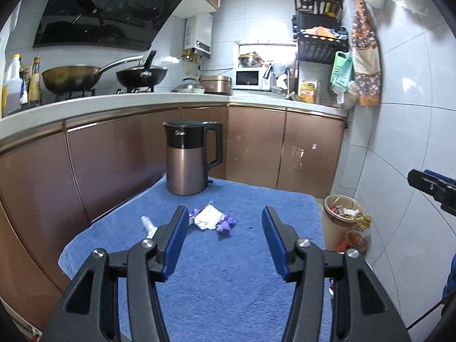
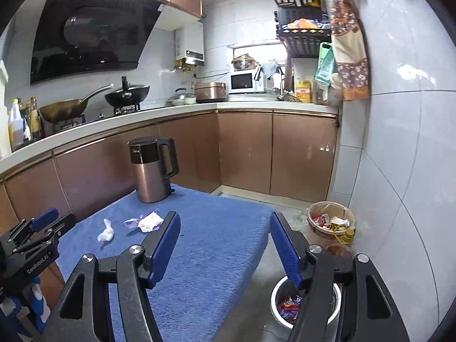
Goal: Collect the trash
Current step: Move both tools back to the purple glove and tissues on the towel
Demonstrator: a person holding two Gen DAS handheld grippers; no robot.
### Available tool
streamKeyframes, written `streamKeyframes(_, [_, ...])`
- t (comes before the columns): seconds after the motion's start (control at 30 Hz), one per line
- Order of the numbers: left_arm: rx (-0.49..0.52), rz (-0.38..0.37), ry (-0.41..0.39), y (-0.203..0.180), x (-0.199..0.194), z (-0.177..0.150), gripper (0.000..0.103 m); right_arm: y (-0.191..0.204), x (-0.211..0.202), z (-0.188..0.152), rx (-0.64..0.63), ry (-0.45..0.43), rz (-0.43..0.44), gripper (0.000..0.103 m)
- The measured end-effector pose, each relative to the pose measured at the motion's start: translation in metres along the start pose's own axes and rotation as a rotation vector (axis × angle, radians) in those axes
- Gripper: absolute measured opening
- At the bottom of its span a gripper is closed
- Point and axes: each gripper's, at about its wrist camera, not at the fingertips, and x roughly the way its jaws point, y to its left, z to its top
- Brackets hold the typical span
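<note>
Both tools wide, holding nothing.
2 scraps on the surface (image 1: 256,285) mid-left: wrapper (image 1: 212,219), tissue wad (image 1: 148,224). 1 kettle (image 1: 190,156) at far left corner. 2 bins on floor right: steel bin (image 2: 278,307), tan bin (image 2: 330,219). Left tool (image 1: 225,242), right tool (image 2: 225,245).

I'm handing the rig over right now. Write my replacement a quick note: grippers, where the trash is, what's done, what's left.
Left gripper: open, empty, above the blue towel, pointing at the trash.
Right gripper: open, empty, over the towel's right edge.
On the towel, in front of the kettle: a white and purple wrapper and a small crumpled white scrap.
Metal bin on the floor already holds wrappers.
Left: pick up both pieces and drop them in.
</note>
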Motion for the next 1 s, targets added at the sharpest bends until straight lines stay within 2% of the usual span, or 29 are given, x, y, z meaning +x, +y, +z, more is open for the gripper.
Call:
streamKeyframes(0.17, [-0.031, 0.019, 0.049, 0.019, 0.017, -0.01, 0.051, 0.005, 0.015, -0.004, -0.007, 0.034, 0.01, 0.064])
streamKeyframes(0.4, [-0.083, 0.035, 0.21, 0.052, 0.06, -0.041, 0.052, 0.004, 0.047, -0.013, 0.003, 0.1, 0.02, 0.065])
streamKeyframes(0.57, [-0.124, 0.03, 0.295, 0.072, 0.086, -0.06, 0.052, 0.005, 0.076, -0.022, 0.013, 0.155, 0.037, 0.065])
streamKeyframes(0.77, [-0.171, 0.022, 0.342, 0.088, 0.111, -0.066, 0.052, 0.005, 0.11, -0.032, 0.02, 0.209, 0.068, 0.065])
streamKeyframes(1.0, [-0.17, 0.033, 0.356, 0.093, 0.123, -0.074, 0.052, -0.002, 0.137, -0.047, 0.042, 0.258, 0.08, 0.065])
